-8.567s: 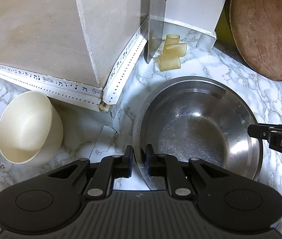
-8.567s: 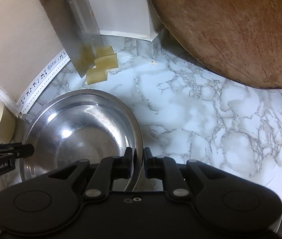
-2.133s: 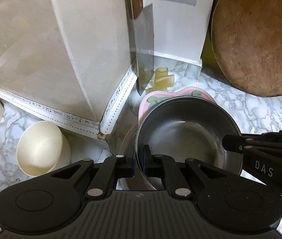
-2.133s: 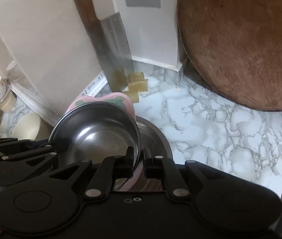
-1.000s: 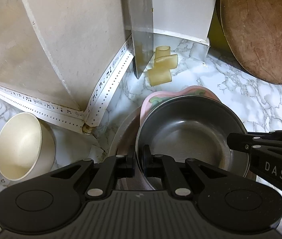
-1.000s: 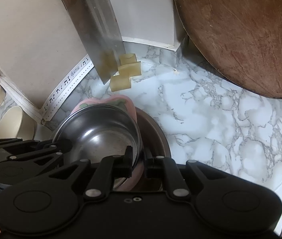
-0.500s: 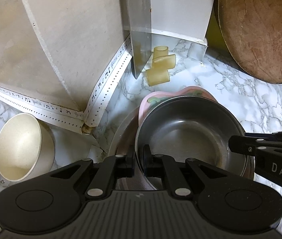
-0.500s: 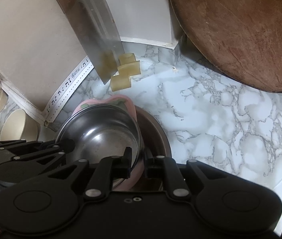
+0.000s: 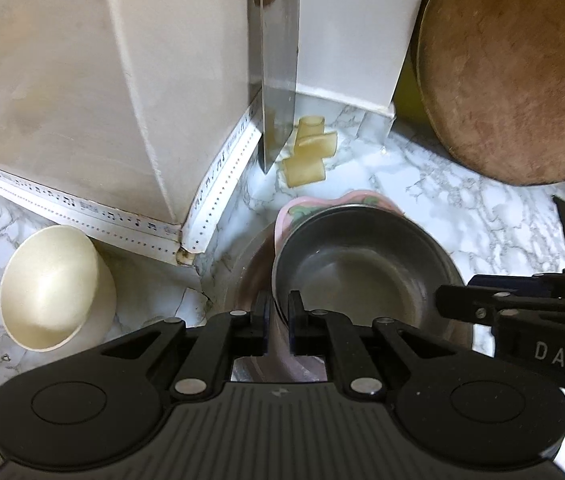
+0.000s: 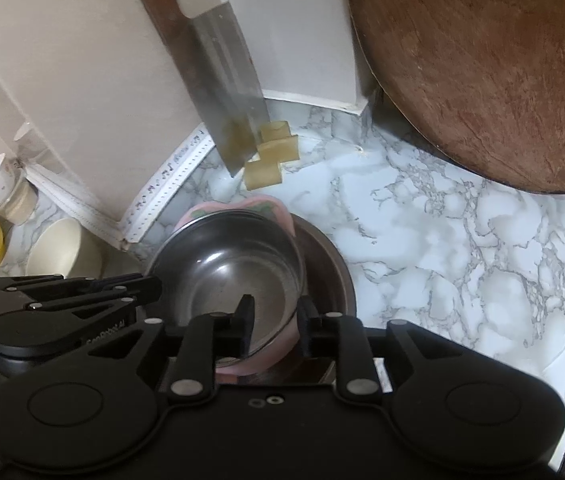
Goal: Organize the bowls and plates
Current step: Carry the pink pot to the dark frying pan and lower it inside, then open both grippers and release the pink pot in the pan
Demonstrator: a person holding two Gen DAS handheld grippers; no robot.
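We pinch the steel bowl (image 9: 362, 276), nested in a pink dish (image 10: 242, 206) inside a larger bowl (image 10: 330, 272), with our left gripper (image 9: 277, 312); right gripper (image 10: 274, 316) parted around its rim.

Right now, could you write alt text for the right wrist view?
The right gripper, open, straddles the rim of a steel bowl nested in a pink dish inside a larger steel bowl on a marble counter.

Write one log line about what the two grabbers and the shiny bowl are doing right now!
left gripper: shut on small steel bowl | right gripper: open around rim | stack: small steel bowl in pink dish in large steel bowl
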